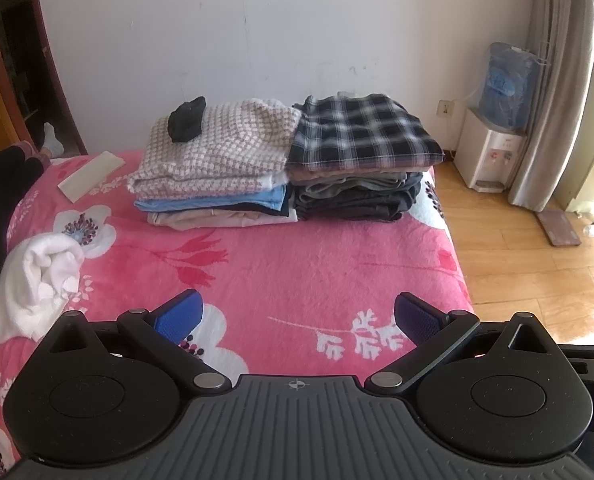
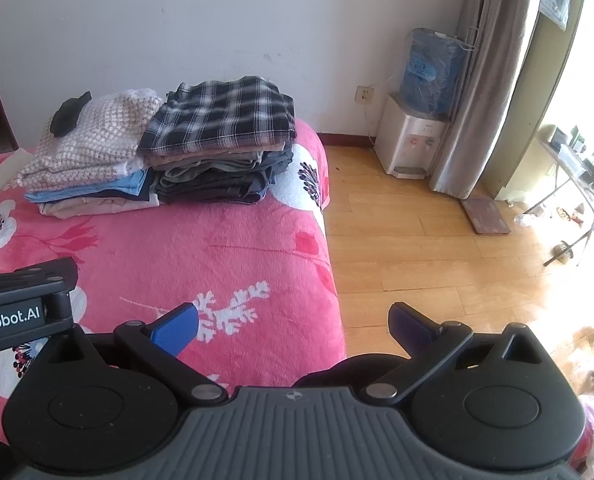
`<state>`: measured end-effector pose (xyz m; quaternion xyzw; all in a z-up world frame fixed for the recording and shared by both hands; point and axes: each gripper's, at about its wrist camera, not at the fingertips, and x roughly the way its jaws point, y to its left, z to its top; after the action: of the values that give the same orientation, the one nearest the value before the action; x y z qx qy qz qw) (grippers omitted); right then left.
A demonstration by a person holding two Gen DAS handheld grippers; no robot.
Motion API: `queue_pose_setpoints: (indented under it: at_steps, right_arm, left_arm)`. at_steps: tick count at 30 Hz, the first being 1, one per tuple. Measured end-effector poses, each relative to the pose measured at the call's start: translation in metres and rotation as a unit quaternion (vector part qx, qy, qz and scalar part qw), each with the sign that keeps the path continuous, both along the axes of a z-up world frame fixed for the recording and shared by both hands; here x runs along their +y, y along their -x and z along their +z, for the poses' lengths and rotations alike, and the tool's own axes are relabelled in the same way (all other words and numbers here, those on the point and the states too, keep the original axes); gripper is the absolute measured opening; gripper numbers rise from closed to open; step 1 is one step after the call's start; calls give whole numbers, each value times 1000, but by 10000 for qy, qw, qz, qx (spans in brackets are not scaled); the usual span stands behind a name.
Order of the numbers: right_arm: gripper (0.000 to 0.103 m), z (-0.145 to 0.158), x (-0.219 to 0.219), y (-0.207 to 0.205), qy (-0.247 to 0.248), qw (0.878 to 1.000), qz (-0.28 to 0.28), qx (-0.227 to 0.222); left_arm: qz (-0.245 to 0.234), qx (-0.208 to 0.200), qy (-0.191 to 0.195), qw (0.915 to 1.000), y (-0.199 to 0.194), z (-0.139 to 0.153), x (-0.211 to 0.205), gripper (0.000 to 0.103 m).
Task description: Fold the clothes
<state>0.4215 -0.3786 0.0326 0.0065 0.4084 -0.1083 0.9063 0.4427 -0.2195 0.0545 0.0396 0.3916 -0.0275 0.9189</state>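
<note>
Two folded stacks (image 1: pixel 285 168) sit at twelve o'clock on the bed (image 1: pixel 297 264). My left tongs (image 1: pixel 297 318) and right tongs (image 2: pixel 293 326) are spread, empty. The white garment (image 1: pixel 37 280), at nine o'clock, looks soft, limp; I'd pinch its edge.

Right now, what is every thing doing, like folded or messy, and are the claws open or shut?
Left claw: open, empty, above the bed.
Right claw: open, empty, over the bed's edge.
White garment: crumpled, unfolded.
Plaid shirt: folded, tops the right stack.
Checked garment: folded, tops the left stack.
Black item: bunched on the checked garment.
</note>
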Motion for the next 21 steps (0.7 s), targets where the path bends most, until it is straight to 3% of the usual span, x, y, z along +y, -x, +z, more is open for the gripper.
queue_pose_setpoints:
  at_steps: [21]
  right_arm:
    - [103,-3,5,-5,39,10000,15,34]
  left_arm:
    - [60,107,40,9999,-5,-4,6,103]
